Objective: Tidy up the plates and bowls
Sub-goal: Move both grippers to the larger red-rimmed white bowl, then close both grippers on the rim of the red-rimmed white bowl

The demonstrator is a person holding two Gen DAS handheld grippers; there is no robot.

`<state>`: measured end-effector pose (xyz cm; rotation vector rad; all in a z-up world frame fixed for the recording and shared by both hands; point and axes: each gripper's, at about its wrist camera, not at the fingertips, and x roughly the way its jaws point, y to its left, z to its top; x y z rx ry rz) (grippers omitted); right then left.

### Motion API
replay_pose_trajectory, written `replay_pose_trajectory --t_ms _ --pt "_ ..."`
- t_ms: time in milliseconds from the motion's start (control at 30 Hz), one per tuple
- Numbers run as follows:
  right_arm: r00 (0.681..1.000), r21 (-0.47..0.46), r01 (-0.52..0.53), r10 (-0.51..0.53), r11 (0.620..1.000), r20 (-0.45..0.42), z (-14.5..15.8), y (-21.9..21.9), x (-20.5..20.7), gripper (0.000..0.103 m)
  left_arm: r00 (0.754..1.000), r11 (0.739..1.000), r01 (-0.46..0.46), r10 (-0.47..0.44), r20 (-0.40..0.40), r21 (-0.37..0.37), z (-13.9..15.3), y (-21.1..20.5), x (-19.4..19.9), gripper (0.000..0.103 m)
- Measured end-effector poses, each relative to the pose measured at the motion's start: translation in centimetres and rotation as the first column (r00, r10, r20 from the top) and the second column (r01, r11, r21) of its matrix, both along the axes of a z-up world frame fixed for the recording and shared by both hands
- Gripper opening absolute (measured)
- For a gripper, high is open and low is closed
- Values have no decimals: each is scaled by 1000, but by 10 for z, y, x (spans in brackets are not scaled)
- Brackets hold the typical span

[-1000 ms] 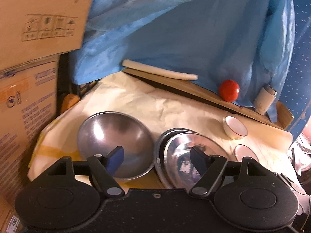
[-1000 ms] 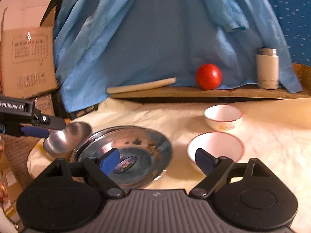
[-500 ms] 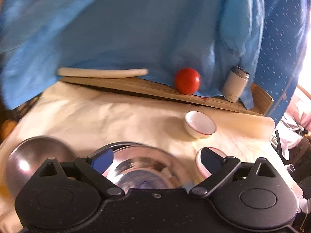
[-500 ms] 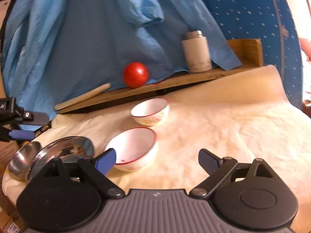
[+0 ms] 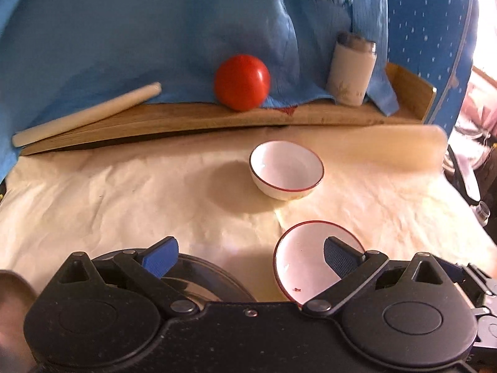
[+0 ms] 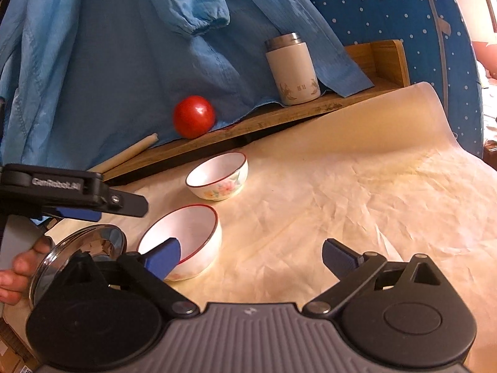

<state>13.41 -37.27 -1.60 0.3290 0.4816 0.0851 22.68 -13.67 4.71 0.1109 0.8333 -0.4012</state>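
Observation:
Two white bowls with red rims stand on the cream paper. The near bowl (image 5: 298, 267) (image 6: 192, 230) is plain inside; the far bowl (image 5: 285, 171) (image 6: 219, 175) has flowers on its side. My left gripper (image 5: 251, 256) hangs over the table with its jaws opening and its pads pressing on nothing. Its right finger overlaps the near bowl, and its left finger is over a steel plate (image 5: 205, 276) (image 6: 84, 245). My right gripper (image 6: 252, 258) is also opening and holds nothing; its left finger overlaps the near bowl's rim.
A wooden board (image 5: 217, 118) at the back carries a red tomato (image 5: 242, 82), a white flask (image 5: 351, 68) and a pale rolling pin (image 5: 87, 115). Blue cloth hangs behind. A steel bowl (image 5: 12, 292) shows at the left edge. A hand (image 6: 18, 267) holds the left gripper by the plate.
Both views have swung right, from the steel bowl and plates to the white bowls. Both pairs of jaws stand wider. The left gripper has come closer to the near bowl.

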Motion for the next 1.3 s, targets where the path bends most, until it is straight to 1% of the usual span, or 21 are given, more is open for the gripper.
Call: replay_pose_trajectory --t_ms 133,367,600,700,767,900,1000,1033,1067,1100,1133,1167,1300 --pt "1000 8 -11 11 1000 -5 -4 2 5 100 1000 999 5 -5 -14 34 -7 -6 9 100" --pt "1000 3 -22 22 1000 -11 -10 9 11 99 1000 998 9 -7 -27 65 -14 -10 17 100" --pt "1000 -7 -20 20 1000 -11 -10 13 14 94 998 995 37 -33 -44 92 -20 -14 25 99" --pt "1000 -6 -28 28 1000 -12 -10 15 16 90 998 995 45 -40 -52 84 -22 -14 26 91" --pt "999 -2 -37 37 999 -11 -10 17 17 87 997 995 55 -50 -56 81 -22 -15 26 84" --pt "999 11 -47 47 999 -15 -11 20 17 84 996 994 78 -74 -56 76 -21 -17 24 78" --pt "999 23 -50 50 998 -17 -11 21 17 80 994 993 97 -92 -65 68 -21 -18 23 70" --pt "999 26 -50 50 998 -16 -12 21 18 78 993 993 102 -97 -70 66 -21 -19 22 64" --pt "999 31 -51 51 998 -16 -12 22 18 78 992 992 107 -102 -78 64 -22 -19 22 54" --pt "999 36 -51 51 998 -16 -12 22 18 76 991 992 110 -105 -88 62 -23 -19 22 48" --pt "999 40 -52 52 998 -15 -12 22 18 74 989 992 111 -105 -101 58 -24 -20 22 36" --pt "999 43 -52 53 998 -15 -12 22 18 74 988 992 111 -105 -114 51 -25 -20 21 30" --pt "998 49 -54 54 997 -15 -13 21 16 73 986 993 112 -107 -131 31 -27 -19 19 20"
